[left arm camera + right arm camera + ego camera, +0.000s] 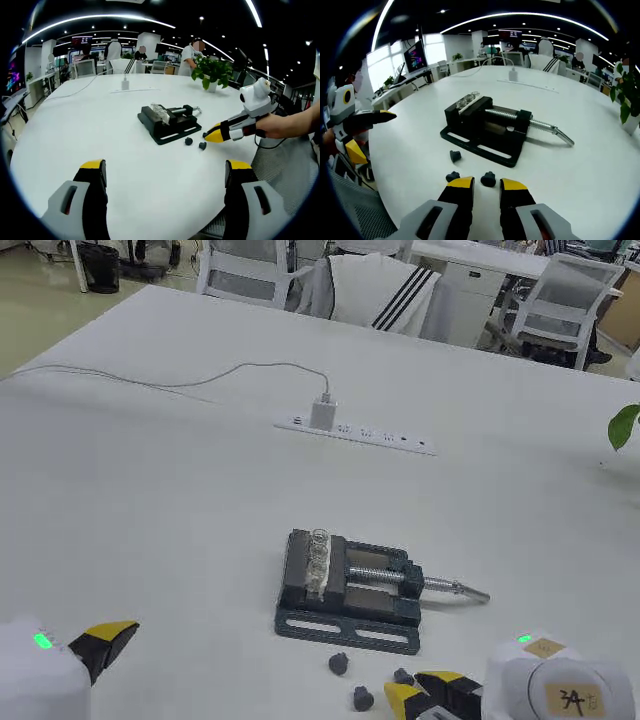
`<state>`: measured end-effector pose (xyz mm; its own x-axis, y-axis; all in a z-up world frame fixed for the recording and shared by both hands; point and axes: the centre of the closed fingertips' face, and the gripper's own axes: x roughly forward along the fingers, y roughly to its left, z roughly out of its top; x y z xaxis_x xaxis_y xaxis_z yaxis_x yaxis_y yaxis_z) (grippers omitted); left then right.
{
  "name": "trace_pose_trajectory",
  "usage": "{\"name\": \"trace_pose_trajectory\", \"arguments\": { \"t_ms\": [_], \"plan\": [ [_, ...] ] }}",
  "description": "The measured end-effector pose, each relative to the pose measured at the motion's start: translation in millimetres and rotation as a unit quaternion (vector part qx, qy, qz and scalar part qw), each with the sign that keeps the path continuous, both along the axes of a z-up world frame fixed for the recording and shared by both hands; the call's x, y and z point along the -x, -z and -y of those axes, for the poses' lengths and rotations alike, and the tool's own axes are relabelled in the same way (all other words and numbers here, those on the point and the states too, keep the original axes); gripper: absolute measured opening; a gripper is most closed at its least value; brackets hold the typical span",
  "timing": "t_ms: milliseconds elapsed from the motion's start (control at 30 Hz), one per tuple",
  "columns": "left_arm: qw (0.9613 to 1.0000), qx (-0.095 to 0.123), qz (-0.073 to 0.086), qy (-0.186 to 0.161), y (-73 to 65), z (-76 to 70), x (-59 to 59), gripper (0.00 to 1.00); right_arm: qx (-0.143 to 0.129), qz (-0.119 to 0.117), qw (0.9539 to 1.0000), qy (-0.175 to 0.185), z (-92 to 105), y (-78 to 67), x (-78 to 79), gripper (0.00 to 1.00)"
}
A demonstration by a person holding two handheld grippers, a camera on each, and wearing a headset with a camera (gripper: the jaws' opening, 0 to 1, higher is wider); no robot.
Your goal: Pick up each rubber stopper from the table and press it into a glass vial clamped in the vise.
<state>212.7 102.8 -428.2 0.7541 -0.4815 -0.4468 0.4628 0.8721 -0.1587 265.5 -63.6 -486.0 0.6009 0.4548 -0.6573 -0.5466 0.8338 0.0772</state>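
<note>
near the middle of the white bench (150,500), a black vise (348,592), its screw handle out to the right in the head view. clamped between its blocks, a short row of clear glass vials (318,558), upright; too small to tell whether any is plugged. on the bare bench in front of the vise, three dark rubber stoppers, all loose: one (339,663) just off the vise's base, one (362,698) nearer the person, one (403,676) just beside the yellow tips of the right tongs (487,184). right tongs low over the bench, jaws parted only narrowly, nothing gripped between them; in the right gripper view, the nearest stopper just ahead of the gap, with the other two off to the left. left tongs (165,167) well apart from the vise and the stoppers, off to the left in the head view, jaws spread wide, empty, aimed across the bench toward the vise. in the left gripper view, a hand (282,126) around the right tongs' grip. farther back on the bench, a white power strip (355,432) with a charger (323,412) plugged in and a thin cable (150,380) trailing off to the left.
</note>
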Motion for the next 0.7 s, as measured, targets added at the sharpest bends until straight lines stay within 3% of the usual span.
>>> {"name": "trace_pose_trajectory", "arguments": {
  "t_ms": [700],
  "plan": [
    [1.0000,-0.002,-0.005,0.006,3.0,4.0,0.6,0.98,-0.008,-0.001,0.9999,0.007,1.5,-0.8,0.1,0.08]
  ]
}}
